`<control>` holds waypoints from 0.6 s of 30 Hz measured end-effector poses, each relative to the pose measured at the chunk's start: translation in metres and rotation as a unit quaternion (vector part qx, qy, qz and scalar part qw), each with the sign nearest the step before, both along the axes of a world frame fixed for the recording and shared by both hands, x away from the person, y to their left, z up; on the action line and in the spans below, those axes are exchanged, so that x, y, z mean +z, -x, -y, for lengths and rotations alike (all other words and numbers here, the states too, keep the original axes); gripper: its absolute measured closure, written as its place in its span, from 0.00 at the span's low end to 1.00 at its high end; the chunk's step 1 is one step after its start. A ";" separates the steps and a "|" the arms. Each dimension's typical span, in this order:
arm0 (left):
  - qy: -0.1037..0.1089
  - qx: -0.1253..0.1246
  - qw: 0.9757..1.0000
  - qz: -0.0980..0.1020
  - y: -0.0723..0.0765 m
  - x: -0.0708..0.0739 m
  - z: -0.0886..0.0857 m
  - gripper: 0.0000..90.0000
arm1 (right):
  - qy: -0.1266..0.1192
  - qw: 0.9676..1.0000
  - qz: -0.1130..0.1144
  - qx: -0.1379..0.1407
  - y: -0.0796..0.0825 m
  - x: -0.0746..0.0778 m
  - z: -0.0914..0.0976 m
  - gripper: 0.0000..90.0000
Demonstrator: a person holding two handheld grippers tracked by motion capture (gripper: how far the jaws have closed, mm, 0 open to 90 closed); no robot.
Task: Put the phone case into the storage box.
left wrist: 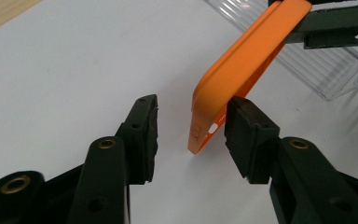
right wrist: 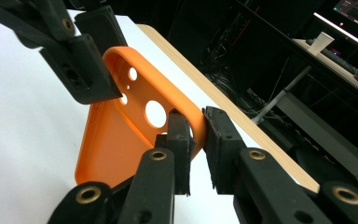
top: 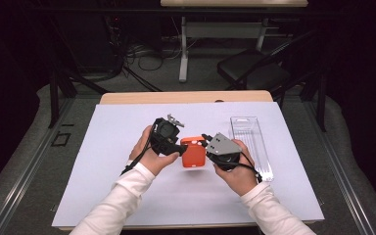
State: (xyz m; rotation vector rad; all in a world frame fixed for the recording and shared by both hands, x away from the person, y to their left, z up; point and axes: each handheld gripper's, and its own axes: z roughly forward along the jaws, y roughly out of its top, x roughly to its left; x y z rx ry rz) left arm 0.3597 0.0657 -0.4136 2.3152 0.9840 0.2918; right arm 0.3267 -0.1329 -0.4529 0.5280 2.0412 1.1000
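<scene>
An orange phone case [top: 194, 152] hangs above the white mat between both hands. My right gripper [top: 205, 142] is shut on its rim: in the right gripper view the two pads [right wrist: 196, 116] pinch the raised edge beside the round camera holes of the case [right wrist: 107, 140]. My left gripper [top: 180, 147] stands open at the opposite end. In the left gripper view its jaws [left wrist: 193, 105] are well apart. The case's corner [left wrist: 247, 60] lies against the right-hand pad, with a clear gap to the other pad. The left gripper's fingers [right wrist: 74, 65] straddle the case's far end.
A clear ribbed plastic tray [top: 250, 142] lies on the mat to the right of my right hand. The white mat [top: 127, 186] covers most of the wooden table [top: 186, 97]. Beyond the table stand a dark chair [top: 254, 68] and desk legs.
</scene>
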 end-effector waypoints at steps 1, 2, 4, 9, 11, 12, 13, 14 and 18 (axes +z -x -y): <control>0.000 0.000 1.000 0.000 0.000 0.000 0.000 0.59 | 0.000 1.000 0.000 0.000 0.000 0.000 0.000 0.90; 0.001 -0.003 1.000 0.002 0.000 0.000 -0.001 0.59 | -0.003 1.000 0.000 0.001 0.000 0.001 0.001 0.90; 0.015 -0.016 1.000 0.008 0.001 -0.001 -0.004 0.58 | -0.003 1.000 -0.001 0.004 -0.001 0.001 0.002 0.90; 0.029 -0.026 0.999 0.026 0.002 -0.004 -0.011 0.52 | -0.015 1.000 -0.007 0.010 -0.004 0.003 0.007 0.90; 0.053 -0.025 0.998 0.028 0.002 -0.006 -0.015 0.52 | -0.018 1.000 -0.008 0.011 -0.005 0.003 0.009 0.90; 0.063 -0.027 0.997 0.022 0.002 -0.006 -0.018 0.53 | -0.019 1.000 -0.009 0.011 -0.005 0.003 0.010 0.90; 0.072 -0.025 0.997 0.019 0.002 -0.007 -0.019 0.54 | -0.022 1.000 -0.009 0.011 -0.005 0.004 0.010 0.90; 0.074 -0.025 0.997 0.019 0.002 -0.009 -0.021 0.54 | -0.022 1.000 -0.010 0.012 -0.006 0.004 0.011 0.90; 0.061 -0.026 0.997 0.036 0.002 -0.012 -0.025 0.55 | -0.026 1.000 -0.012 0.011 -0.007 0.004 0.015 0.90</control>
